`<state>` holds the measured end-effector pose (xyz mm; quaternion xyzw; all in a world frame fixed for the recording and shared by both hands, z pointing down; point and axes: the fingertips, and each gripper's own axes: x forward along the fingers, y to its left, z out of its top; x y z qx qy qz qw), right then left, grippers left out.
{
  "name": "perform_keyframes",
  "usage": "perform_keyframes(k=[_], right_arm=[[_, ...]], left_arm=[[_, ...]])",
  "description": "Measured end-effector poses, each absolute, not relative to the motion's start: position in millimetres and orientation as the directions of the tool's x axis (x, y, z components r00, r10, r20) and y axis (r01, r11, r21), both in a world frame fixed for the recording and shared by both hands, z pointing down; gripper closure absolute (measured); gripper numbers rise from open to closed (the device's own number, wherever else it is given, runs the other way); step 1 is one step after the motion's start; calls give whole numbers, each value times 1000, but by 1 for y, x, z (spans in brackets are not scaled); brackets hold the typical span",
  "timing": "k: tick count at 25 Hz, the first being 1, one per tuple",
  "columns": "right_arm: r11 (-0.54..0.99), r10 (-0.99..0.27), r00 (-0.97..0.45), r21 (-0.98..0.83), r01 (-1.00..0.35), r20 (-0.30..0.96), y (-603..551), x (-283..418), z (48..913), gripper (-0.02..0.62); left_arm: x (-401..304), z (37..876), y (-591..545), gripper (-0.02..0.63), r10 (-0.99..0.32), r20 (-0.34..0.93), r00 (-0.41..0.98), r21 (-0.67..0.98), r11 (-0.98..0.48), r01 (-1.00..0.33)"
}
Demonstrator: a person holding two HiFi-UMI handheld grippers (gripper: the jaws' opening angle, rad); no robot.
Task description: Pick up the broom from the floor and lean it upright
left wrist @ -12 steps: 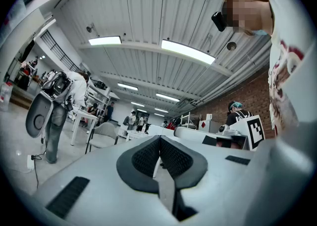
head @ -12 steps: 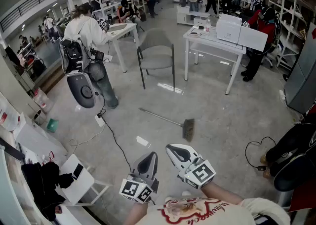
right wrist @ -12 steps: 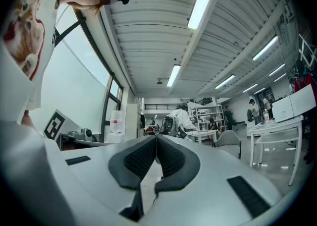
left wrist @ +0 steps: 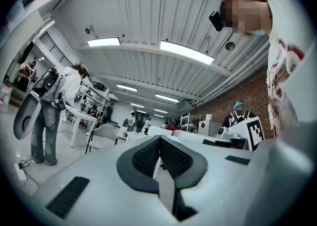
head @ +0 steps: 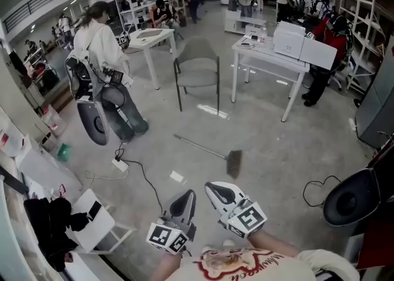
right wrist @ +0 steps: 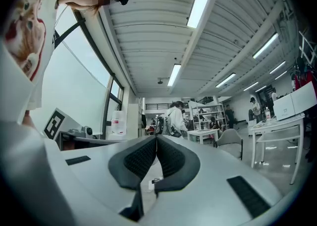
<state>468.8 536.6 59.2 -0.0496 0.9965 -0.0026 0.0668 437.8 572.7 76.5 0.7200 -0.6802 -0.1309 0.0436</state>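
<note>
Shirt print (head: pixel 237 264) (unreadable); broom (head: pixel 206 146) flat.

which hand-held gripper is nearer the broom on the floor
Right. In the head view the right hand-held gripper sits just short of the bristle end of the broom, apart from it. The left hand-held gripper is beside it, farther left and farther from the broom.

Head view: looks forward and steeply down, grey chair (head: pixel 197 73) well ahead. Left gripper view: rides left gripper (left wrist: pixel 159 140), low, tilted slightly up, chair (left wrist: pixel 105 133) distant at left. Right gripper view: rides right gripper (right wrist: pixel 156 138) likewise, chair (right wrist: pixel 229 137) distant at right. Shares chair throughout.
</note>
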Motion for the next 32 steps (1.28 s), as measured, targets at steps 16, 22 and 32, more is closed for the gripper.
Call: perform_keyframes(k=[16,22,32], right_arm=[[989,-134,-975,-85,-120,-179,555,456,54,569],[988,-141,-972,-87,-127,-187,575,443,65,569],[989,-140,-977,-78,-129,-162,558,416,70,569]], left_arm=[[425,79,607,584,-990,-134,35,232,-66,-971],[412,87,625,584,-991,-127,34,229,-63,-972],[397,89,603,584,-993,-108,48,144,-64,-987]])
